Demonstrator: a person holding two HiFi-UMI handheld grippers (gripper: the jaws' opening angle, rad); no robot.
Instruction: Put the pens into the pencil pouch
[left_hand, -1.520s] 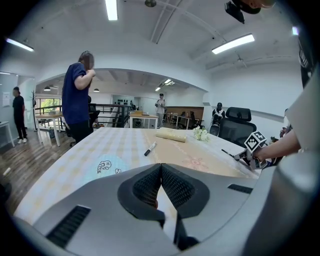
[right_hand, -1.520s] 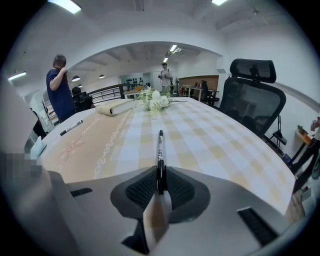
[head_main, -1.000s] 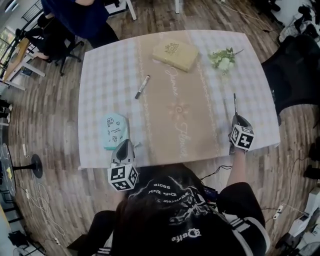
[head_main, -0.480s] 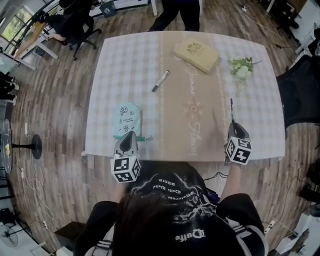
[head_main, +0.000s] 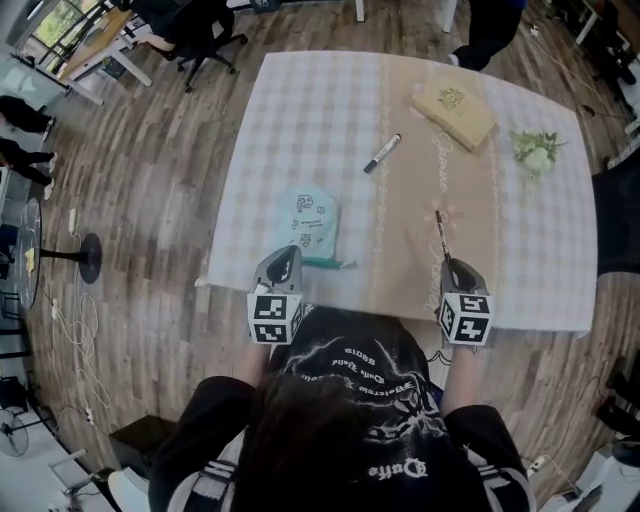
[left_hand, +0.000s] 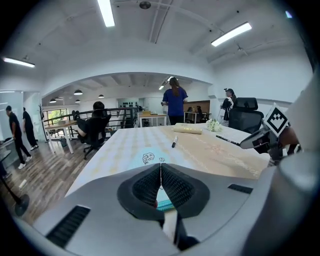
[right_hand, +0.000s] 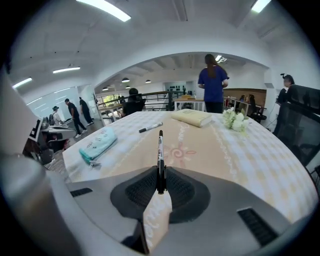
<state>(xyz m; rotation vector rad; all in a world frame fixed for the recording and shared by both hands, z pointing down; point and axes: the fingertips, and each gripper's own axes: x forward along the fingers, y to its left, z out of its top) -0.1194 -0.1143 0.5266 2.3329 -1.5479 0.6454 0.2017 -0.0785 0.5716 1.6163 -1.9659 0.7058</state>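
Note:
A mint pencil pouch (head_main: 308, 222) (left_hand: 150, 157) (right_hand: 99, 141) lies near the table's front edge, with a teal strip (head_main: 330, 264) along its near end. My left gripper (head_main: 286, 256) (left_hand: 160, 167) is shut, its tips at the pouch's near left end. Whether it pinches any fabric is hidden. My right gripper (head_main: 449, 263) (right_hand: 160, 182) is shut on a black pen (head_main: 440, 230) (right_hand: 160, 147) that points forward over the beige runner, right of the pouch. A second pen, a black-and-white marker (head_main: 382, 153) (right_hand: 150, 128), lies farther back.
A tan book (head_main: 455, 110) and a small bunch of white flowers (head_main: 533, 150) sit at the far right of the checked tablecloth (head_main: 290, 110). A person in blue (right_hand: 212, 82) stands beyond the far edge. Office chairs (head_main: 200, 25) stand around.
My right gripper has carried the black pen leftward along the front edge, onto the runner. My left gripper has shifted to the pouch's near left end. The pouch and marker lie where they were.

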